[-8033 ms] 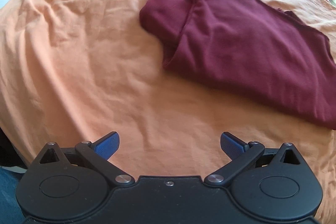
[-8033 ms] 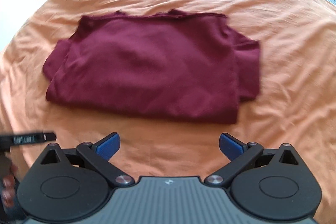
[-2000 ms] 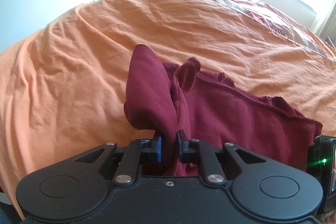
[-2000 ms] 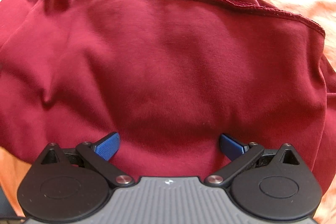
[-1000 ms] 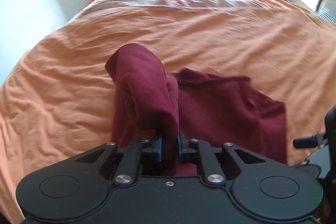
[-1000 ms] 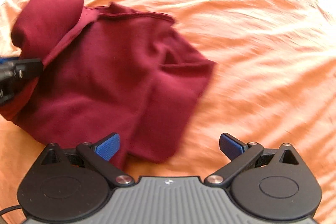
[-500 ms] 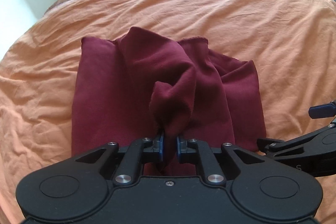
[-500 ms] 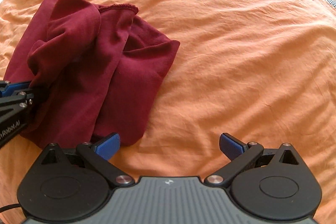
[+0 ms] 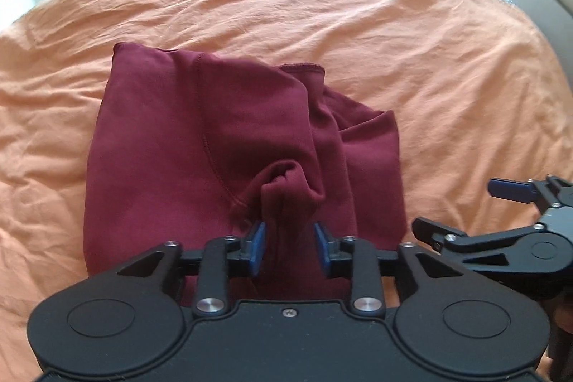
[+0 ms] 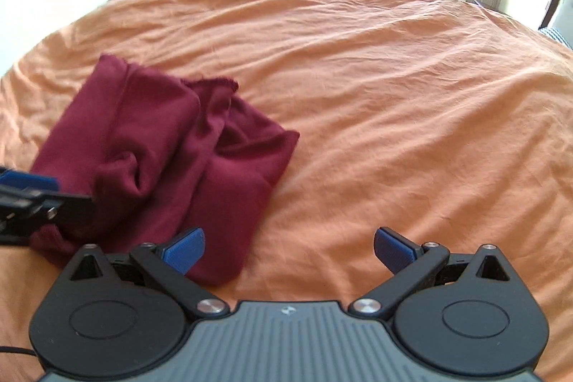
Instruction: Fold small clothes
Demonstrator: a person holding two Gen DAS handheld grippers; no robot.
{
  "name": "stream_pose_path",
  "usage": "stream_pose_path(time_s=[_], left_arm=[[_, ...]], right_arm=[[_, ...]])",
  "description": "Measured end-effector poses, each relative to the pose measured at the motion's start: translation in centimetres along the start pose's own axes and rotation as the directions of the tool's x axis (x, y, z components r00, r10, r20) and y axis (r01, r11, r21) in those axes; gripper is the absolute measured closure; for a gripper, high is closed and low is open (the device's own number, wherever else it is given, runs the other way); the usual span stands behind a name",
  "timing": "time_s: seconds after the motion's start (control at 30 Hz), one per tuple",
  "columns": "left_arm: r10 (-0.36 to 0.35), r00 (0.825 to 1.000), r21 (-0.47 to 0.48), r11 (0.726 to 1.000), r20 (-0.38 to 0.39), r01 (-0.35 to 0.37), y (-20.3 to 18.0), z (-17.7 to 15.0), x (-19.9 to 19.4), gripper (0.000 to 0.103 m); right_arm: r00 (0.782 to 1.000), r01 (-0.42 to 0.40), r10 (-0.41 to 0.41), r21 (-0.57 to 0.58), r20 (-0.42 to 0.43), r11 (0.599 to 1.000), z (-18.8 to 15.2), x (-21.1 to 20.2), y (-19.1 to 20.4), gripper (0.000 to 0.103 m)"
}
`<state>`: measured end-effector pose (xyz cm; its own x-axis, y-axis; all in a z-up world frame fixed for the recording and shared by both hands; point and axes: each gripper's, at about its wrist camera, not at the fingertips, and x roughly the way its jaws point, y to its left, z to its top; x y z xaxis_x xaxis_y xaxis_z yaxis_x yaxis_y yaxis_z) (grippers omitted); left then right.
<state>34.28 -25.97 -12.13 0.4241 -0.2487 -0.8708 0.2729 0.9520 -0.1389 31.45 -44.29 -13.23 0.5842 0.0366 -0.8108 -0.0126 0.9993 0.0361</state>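
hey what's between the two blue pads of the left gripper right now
A bunched fold of the maroon garment sits between the left gripper pads as its jaws open, with gaps beside both pads, seen in the left wrist view.

One maroon garment (image 9: 200, 145) lies on one bed (image 9: 429, 67) under a single orange cover. Two tools are over it, the left tool (image 9: 290, 246) and the right tool (image 10: 289, 247), each with two blue-padded fingers. One window shows beyond the bed's far edge.
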Motion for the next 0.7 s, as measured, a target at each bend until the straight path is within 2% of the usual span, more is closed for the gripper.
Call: stream_pose_path(time_s=[0.03,0.1,0.2,0.33,0.43,0.53,0.6,0.7], left_arm=[[-0.001,1.000,-0.006,1.000,0.005,0.001,0.1,0.0,-0.3,0.053],[0.004,0.999,-0.018,1.000,0.033,-0.003,0.6,-0.1,-1.3,0.033],[0.051,0.995,-0.060,0.997,0.081,-0.046,1.9,-0.1,-3.0,0.014],[0.129,0.986,-0.149,0.982,0.105,-0.112,4.8,0.1,-4.2,0.008],[0.206,0.975,-0.248,0.952,0.078,-0.181,7.3,0.1,-4.4,0.004],[0.272,0.961,-0.342,0.907,0.036,-0.244,9.8,0.0,-3.9,0.002],[0.321,0.947,-0.399,0.867,-0.009,-0.298,11.7,-0.1,-3.4,0.002],[0.351,0.935,-0.459,0.823,-0.055,-0.336,13.9,-0.4,-2.9,0.002]], right_arm=[[1.000,-0.011,0.011,0.015,0.011,1.000,0.3,0.0,0.1,0.000],[0.999,-0.031,0.030,0.037,0.026,0.999,0.8,0.0,0.5,0.000],[0.999,-0.044,0.043,0.041,0.026,0.998,1.3,0.4,1.6,0.000],[0.999,0.024,-0.023,0.045,-0.036,0.999,2.7,1.4,4.0,0.000],[0.996,0.078,-0.076,0.036,-0.053,0.996,3.7,2.2,6.1,0.000],[0.999,0.020,-0.018,0.060,-0.033,0.998,4.6,2.4,7.6,0.000],[0.999,-0.010,0.013,0.078,-0.038,0.997,5.2,2.6,8.5,0.000],[0.997,-0.061,0.066,0.103,-0.048,0.993,5.5,3.3,9.5,0.000]])
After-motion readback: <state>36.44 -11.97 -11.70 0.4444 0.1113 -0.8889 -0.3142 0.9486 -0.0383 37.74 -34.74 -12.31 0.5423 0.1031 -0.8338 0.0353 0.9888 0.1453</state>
